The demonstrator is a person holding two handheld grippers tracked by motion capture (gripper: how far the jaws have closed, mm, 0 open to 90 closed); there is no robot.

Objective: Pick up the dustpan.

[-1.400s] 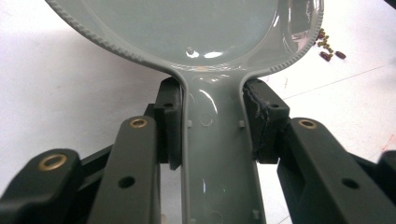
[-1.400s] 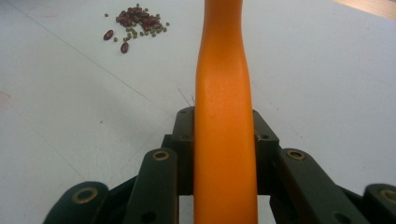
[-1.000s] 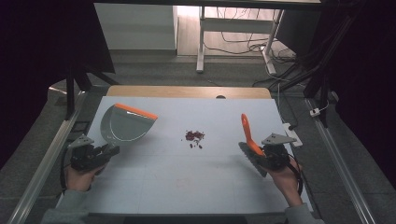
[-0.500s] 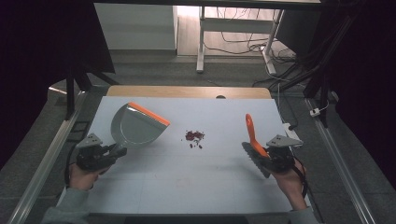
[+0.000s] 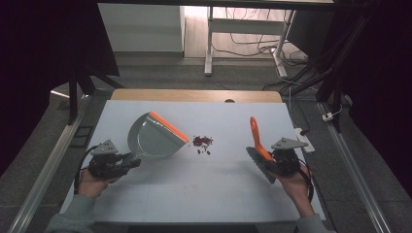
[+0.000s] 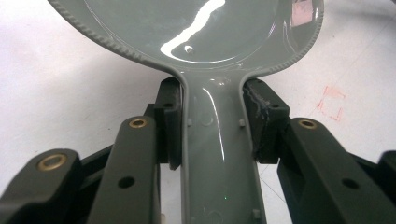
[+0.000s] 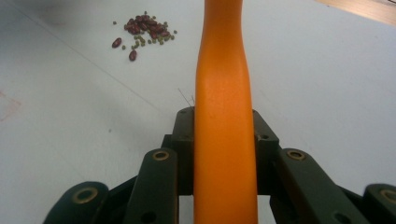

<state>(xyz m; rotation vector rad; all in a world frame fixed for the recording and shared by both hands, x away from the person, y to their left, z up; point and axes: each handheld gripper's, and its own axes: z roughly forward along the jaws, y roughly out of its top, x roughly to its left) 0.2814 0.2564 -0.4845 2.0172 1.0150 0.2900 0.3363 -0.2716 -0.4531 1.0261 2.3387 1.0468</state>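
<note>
The left claw (image 5: 127,161) grips the grey dustpan (image 5: 155,141) by its handle, just left of the bean pile (image 5: 202,141) mid-bench; the right claw (image 5: 266,158) clamps the orange brush (image 5: 256,138); a hard sweep may scatter beans past the pan's orange lip.

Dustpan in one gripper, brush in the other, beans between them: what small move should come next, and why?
Probably bring the brush left toward the beans. The left gripper already holds the dustpan with its orange lip close beside the pile, while the right gripper holds the brush well to the pile's right, apart from it.
</note>
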